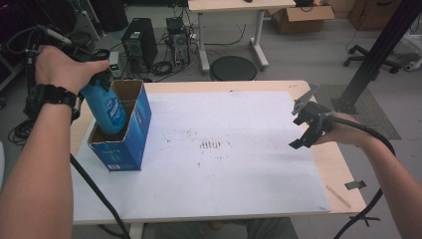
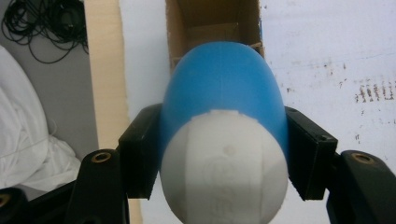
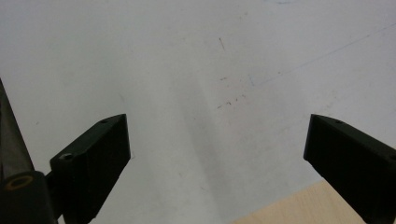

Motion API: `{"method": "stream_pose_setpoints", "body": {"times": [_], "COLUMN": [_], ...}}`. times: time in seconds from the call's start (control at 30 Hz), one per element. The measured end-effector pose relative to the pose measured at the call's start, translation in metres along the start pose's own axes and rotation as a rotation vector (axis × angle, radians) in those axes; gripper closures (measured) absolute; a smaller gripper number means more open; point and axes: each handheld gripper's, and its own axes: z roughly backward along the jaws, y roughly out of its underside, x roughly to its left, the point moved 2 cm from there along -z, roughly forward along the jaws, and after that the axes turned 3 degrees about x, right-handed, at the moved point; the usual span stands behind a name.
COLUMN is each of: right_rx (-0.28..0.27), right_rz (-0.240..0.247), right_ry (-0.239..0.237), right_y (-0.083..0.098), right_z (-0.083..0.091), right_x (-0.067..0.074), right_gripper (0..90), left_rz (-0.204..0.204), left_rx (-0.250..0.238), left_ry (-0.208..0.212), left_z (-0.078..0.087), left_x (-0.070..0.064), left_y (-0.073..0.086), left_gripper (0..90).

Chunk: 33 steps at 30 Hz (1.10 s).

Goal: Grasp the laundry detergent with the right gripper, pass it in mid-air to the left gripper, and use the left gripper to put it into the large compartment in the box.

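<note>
A blue bottle (image 1: 110, 112) with a white cap end (image 2: 224, 163) stands partly inside an open blue cardboard box (image 1: 130, 137) at the table's left. My left gripper (image 1: 99, 74) is shut on the bottle's upper part, and both black pads (image 2: 140, 154) press its sides. The bottle's lower end is inside the box's near compartment (image 2: 212, 28). My right gripper (image 1: 303, 127) hovers over the right edge of the white sheet (image 1: 229, 149). Its jaws stand wide open, with nothing between the fingertips (image 3: 100, 154).
The wooden table (image 1: 338, 164) shows bare at the right and left edges. A black clip (image 1: 355, 184) and a wooden stick (image 1: 338, 196) lie near the front right corner. Beyond the table stand a computer tower (image 1: 139, 42), a round stool (image 1: 233, 68) and another desk.
</note>
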Motion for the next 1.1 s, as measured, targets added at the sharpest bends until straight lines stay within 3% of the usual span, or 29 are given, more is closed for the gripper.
{"method": "stream_pose_setpoints", "body": {"times": [0.6, 1.1], "right_rx": [0.009, 0.013], "right_rz": [0.01, 0.013], "right_ry": [-0.008, -0.022], "right_y": [0.0, -0.001], "right_z": [-0.002, -0.005], "right_x": [0.003, 0.005], "right_gripper": [7.1, 7.1], "left_rz": [-0.003, -0.008], "left_rx": [0.077, 0.12], "left_ry": [0.009, 0.018], "left_z": [-0.074, -0.105], "left_x": [0.001, -0.006], "left_y": [0.008, 0.011], "left_gripper": [38.1, 38.1]}}
